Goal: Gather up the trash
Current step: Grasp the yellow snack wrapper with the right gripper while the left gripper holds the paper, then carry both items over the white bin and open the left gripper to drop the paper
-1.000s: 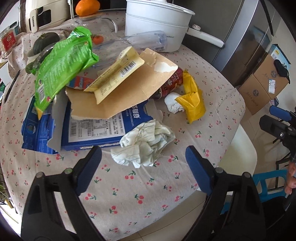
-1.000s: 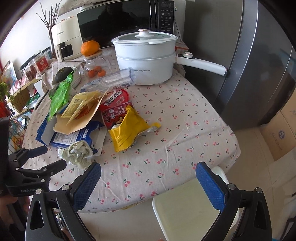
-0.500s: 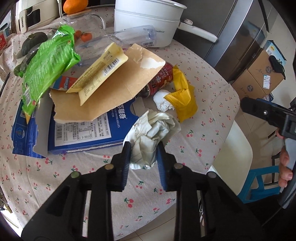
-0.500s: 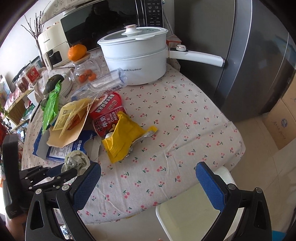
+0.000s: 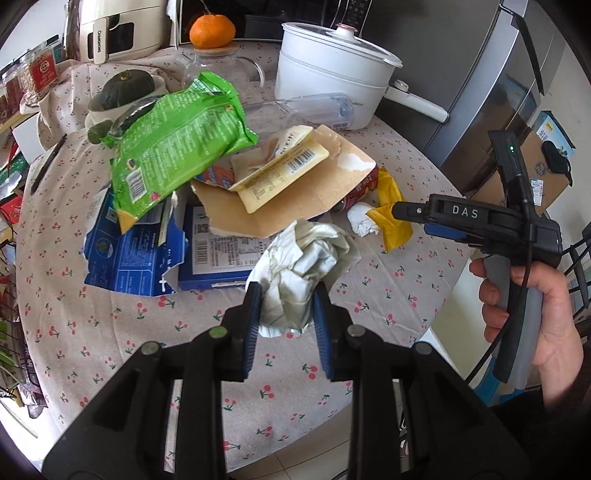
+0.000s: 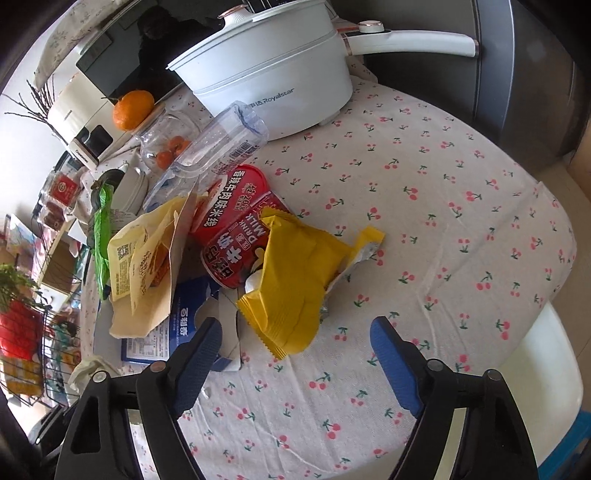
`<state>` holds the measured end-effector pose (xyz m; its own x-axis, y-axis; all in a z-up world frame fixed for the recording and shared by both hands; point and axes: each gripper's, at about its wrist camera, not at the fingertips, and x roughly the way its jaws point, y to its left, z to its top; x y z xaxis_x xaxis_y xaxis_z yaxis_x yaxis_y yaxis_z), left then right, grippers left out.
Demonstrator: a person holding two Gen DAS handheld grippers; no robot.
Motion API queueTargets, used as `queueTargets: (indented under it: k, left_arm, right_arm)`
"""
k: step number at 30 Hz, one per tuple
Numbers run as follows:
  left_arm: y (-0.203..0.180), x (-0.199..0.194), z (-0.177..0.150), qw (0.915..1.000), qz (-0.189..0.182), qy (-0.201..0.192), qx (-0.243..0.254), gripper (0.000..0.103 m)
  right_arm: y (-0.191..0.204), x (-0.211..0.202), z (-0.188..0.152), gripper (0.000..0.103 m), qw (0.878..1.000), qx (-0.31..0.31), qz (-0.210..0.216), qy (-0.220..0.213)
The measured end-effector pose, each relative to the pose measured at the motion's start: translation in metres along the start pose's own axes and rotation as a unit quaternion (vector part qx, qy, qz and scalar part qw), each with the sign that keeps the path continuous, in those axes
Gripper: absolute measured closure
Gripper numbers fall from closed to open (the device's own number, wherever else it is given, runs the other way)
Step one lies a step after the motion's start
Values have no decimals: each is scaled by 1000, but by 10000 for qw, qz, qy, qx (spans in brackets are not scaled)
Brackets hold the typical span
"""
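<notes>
My left gripper (image 5: 287,295) is shut on a crumpled white paper wad (image 5: 306,258), held just above the cherry-print tablecloth (image 5: 147,332). Behind it lies a trash pile: a torn blue box (image 5: 136,254), a brown card sheet (image 5: 295,199), a green bag (image 5: 177,147) and a clear bottle (image 5: 306,110). My right gripper (image 6: 295,328) hovers low over a yellow snack bag (image 6: 295,280). Its jaws are closing and the bag's near end lies between the tips, untouched. A red milk can (image 6: 236,254) leans against that bag. A hand (image 5: 528,295) carries the right gripper (image 5: 417,221) at the table's right edge.
A white electric pot (image 5: 332,74) with a long handle stands at the back, beside a glass jar topped by an orange (image 5: 212,31). A dark squash (image 5: 127,88) sits back left. A white chair (image 6: 546,369) stands by the table's rim, and a grey fridge (image 5: 498,92) rises behind.
The left jaws closed on the paper wad and raised it a little. The right gripper dropped and rolled toward the yellow bag, and its jaws have narrowed.
</notes>
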<state>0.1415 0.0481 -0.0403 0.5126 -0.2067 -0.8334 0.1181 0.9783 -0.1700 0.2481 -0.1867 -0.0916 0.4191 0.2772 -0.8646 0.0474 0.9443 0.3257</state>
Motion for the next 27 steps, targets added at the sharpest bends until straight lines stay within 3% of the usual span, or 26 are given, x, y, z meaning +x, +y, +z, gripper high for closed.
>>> queueTargets:
  k: [10, 14, 27]
  left_arm:
    - [15, -7, -9, 9999, 24, -25, -144, 73]
    - [14, -12, -10, 9999, -31, -82, -126, 73]
    - [-16, -23, -19, 9991, -333, -216, 142, 73]
  right_arm:
    - [-1, 22, 5, 76, 9997, 148, 182, 10]
    - [4, 7, 3, 81, 9998, -138, -46, -148]
    - [-4, -71, -26, 82, 9944, -723, -515, -573]
